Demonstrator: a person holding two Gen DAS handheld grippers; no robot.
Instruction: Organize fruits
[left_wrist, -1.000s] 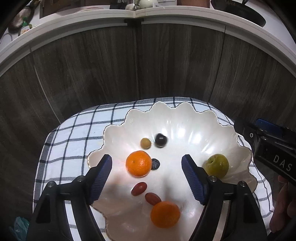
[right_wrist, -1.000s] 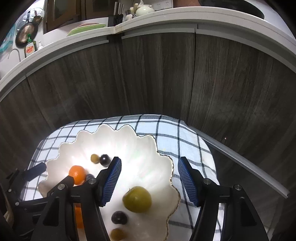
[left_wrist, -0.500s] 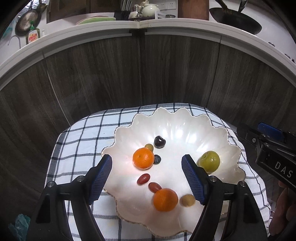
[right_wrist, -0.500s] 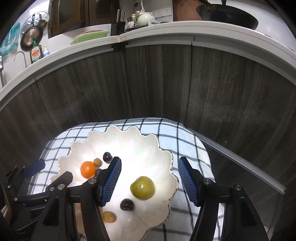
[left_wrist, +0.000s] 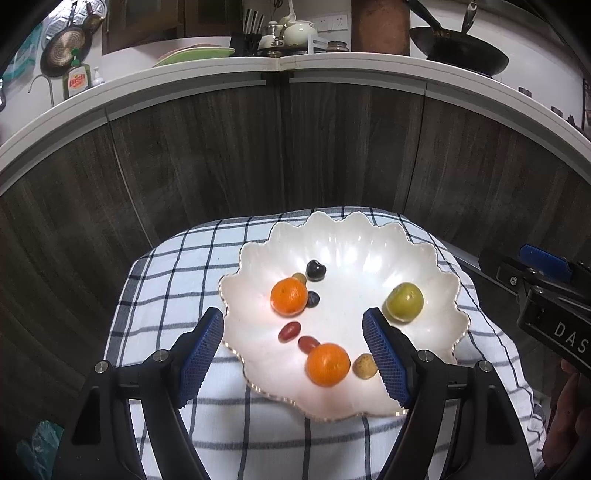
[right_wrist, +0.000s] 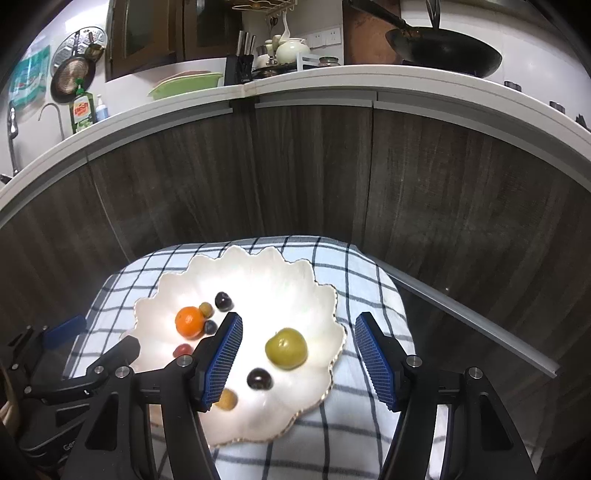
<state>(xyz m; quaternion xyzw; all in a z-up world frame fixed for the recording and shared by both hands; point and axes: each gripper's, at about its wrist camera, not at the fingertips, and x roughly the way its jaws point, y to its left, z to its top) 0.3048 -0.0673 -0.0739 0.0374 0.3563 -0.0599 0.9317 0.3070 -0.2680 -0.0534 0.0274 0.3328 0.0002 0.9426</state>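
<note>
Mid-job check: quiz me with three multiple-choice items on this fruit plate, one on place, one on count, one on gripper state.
1. Where does the green fruit lie?
A. on the cloth
B. on the scalloped plate
C. between the left gripper's pads

2. How many oranges are on the plate?
A. one
B. two
C. four

3. How do the left gripper and right gripper stand?
A. both open, empty
B. both clamping fruit
C. one holding the plate

Answers:
1 B, it rests inside the rim.
2 B, the far orange and the near orange.
3 A, nothing touches the pads.
</note>
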